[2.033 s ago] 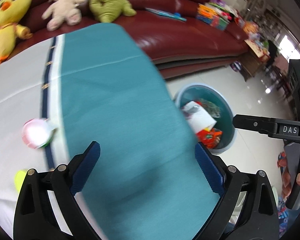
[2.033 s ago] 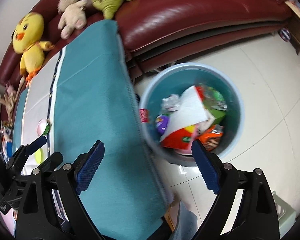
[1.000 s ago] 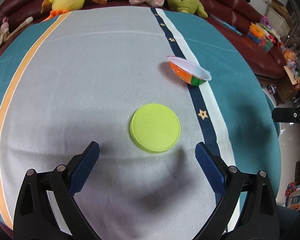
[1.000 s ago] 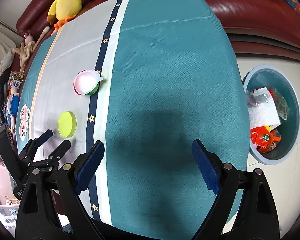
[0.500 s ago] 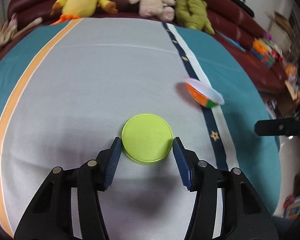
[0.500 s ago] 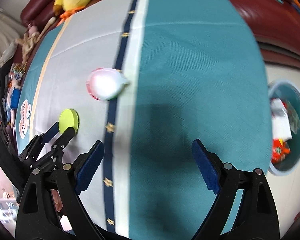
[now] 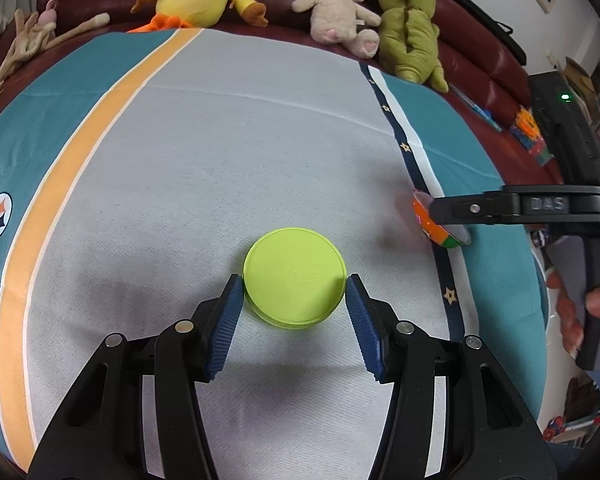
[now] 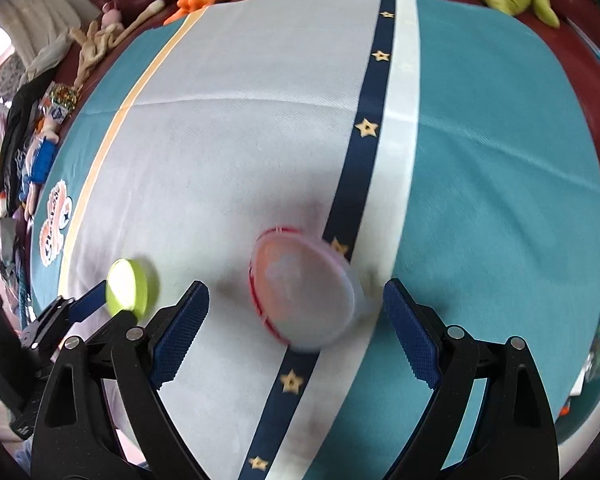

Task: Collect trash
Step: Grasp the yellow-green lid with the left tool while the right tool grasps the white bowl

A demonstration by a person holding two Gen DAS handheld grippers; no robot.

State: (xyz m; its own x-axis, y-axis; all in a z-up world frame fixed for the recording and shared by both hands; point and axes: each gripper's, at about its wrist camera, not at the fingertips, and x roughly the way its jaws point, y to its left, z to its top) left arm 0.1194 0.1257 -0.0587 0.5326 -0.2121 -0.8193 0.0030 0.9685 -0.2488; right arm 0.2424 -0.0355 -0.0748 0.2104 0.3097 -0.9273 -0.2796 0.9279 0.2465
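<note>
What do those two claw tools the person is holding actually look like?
Both are alike. The left gripper and the right gripper each have two black plastic fingers shaped like open triangular frames, joined with silver rivets and tipped with ribbed dark blue pads. Seen from the side, the right one bears raised letters "DAS" and a black-and-grey handle with a green light.
</note>
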